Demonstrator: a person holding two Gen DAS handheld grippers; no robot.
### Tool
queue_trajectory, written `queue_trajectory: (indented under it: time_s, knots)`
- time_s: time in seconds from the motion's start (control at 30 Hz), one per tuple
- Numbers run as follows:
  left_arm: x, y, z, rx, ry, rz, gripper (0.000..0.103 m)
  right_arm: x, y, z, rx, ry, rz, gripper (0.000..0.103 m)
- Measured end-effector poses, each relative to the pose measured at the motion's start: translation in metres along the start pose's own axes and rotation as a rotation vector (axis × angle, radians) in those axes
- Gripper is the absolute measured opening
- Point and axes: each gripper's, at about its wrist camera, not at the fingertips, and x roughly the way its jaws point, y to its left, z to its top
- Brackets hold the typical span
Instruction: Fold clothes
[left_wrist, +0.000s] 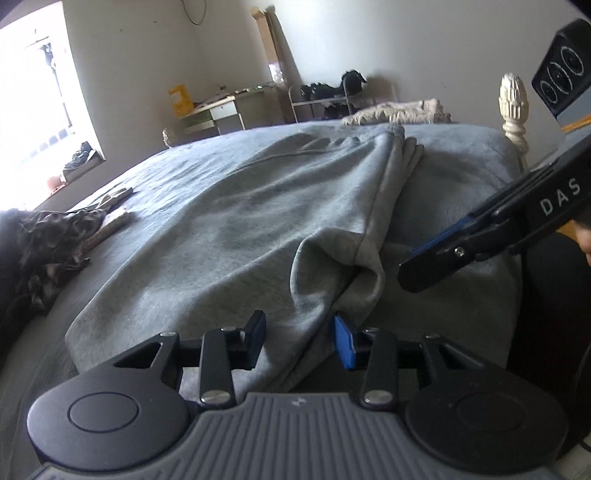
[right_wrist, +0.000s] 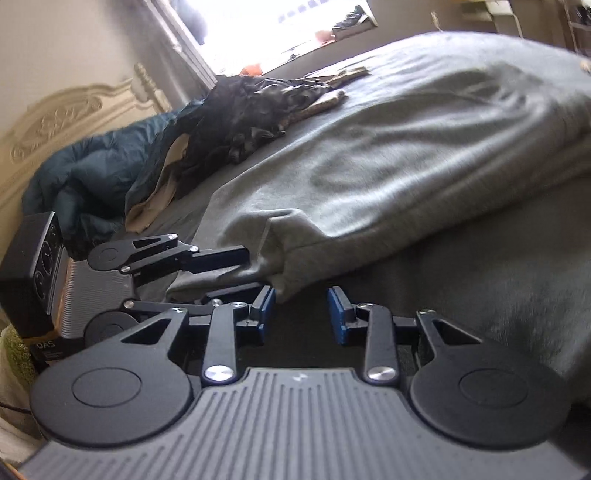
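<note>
Grey fleece covers the bed (left_wrist: 461, 155), and spread across it lies the grey garment (left_wrist: 229, 221), a sweatshirt or sweatpants by the look of it; which one cannot be told. Its long axis runs from the near edge of the bed away toward the far side, where a beige folded piece (left_wrist: 399, 110) rests by the bedpost (left_wrist: 513, 107). A dark patterned heap of clothes (left_wrist: 48, 243) sits well apart, off to the left of the garment in the left wrist view.

The garment's near end is bunched into a rumpled, folded corner (left_wrist: 340, 266) that points straight back at both tools. The left gripper (left_wrist: 300, 339) is the nearer one: its fingers stand apart and straddle the cloth edge, with fabric lying between them but not pinched. The right gripper (right_wrist: 301, 310) also has its fingers apart, with nothing between them; the folded corner (right_wrist: 280, 254) sits just ahead and slightly left of the gap, touching or nearly touching the left finger (right_wrist: 266, 301).

Judging by this, the coming move depends on each tool closing on its own side of that near hem, left on the edge it already straddles, right nudging forward onto the corner, before lifting it along the long axis toward the far end.
</note>
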Motion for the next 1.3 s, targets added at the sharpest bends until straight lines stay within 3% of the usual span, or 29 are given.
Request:
queue_trajectory:
  time_s: [0.2,0.4,0.57,0.73,0.97,1.07,1.13,1.3]
  knots:
    - [-0.012,0.008,0.005,0.033,0.035,-0.049,0.042,0.006,-0.019,-0.001,0.073,-0.010,0.053,0.031]
    - [-0.006,0.010,0.001,0.065,0.072,-0.006,0.042,0.012,-0.024,-0.002,0.094,-0.011,0.080,0.031]
    - [0.002,0.003,0.009,0.092,0.043,-0.003,0.041,0.012,-0.027,-0.004,0.115,-0.019,0.077,0.031]
    - [0.006,0.007,0.018,0.061,0.009,-0.026,0.015,0.007,-0.027,-0.005,0.107,-0.040,0.074,0.031]
    - [0.002,0.023,0.025,-0.038,-0.032,-0.033,0.007,0.004,-0.022,-0.006,0.065,-0.075,0.090,0.031]
    - [-0.002,0.022,0.027,-0.025,-0.054,-0.023,0.006,0.004,-0.014,-0.003,0.017,-0.109,0.088,0.024]
    - [-0.003,0.021,0.028,-0.016,-0.066,-0.020,0.006,0.005,-0.007,0.000,-0.034,-0.125,0.091,0.013]
    - [-0.004,0.019,0.028,-0.006,-0.085,-0.019,0.006,0.020,0.005,0.009,-0.109,-0.129,0.115,0.009]
